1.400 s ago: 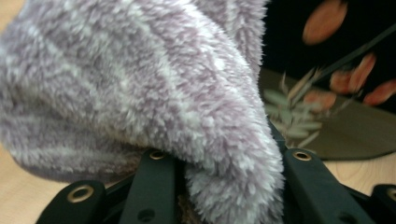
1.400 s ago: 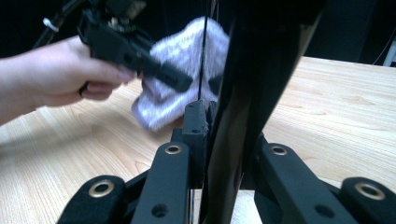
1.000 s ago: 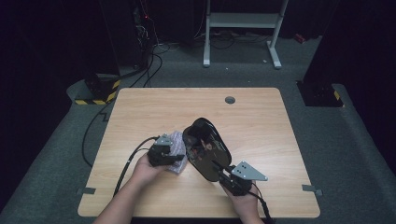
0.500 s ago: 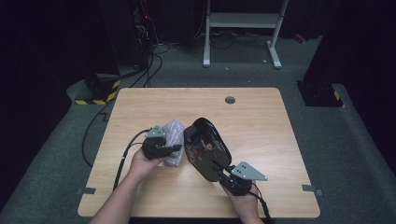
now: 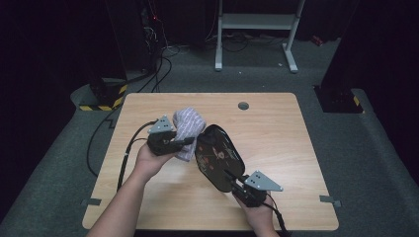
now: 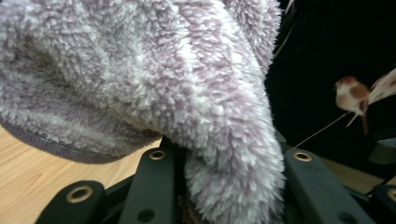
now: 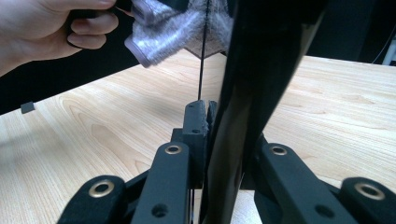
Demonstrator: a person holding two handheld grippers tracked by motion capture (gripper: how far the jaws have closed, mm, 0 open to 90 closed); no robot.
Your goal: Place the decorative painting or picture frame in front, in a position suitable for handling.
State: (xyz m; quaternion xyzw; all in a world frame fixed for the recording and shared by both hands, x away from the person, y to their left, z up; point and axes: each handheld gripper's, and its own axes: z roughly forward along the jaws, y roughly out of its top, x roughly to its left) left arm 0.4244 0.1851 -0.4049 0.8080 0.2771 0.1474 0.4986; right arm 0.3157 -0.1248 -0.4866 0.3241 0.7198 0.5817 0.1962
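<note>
Left claw [image 5: 185,143] higher than before, clamping fuzzy lilac cloth [image 5: 190,129]; right claw [image 5: 232,178] clamping black tray [image 5: 217,155]; no legible writing.

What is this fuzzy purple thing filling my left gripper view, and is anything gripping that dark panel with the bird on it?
Observer: The high view shows a fleecy cloth clamped in the left gripper, lifted off the table.
Operator: And the panel?
Observer: It is a black oval tray, held tilted on edge by the right gripper.
Operator: Firm hold?
Observer: In the right gripper view the jaws pinch the tray's rim from both sides.
Operator: Cloth touching it?
Observer: It lies against the tray's upper left edge, or very close.
</note>
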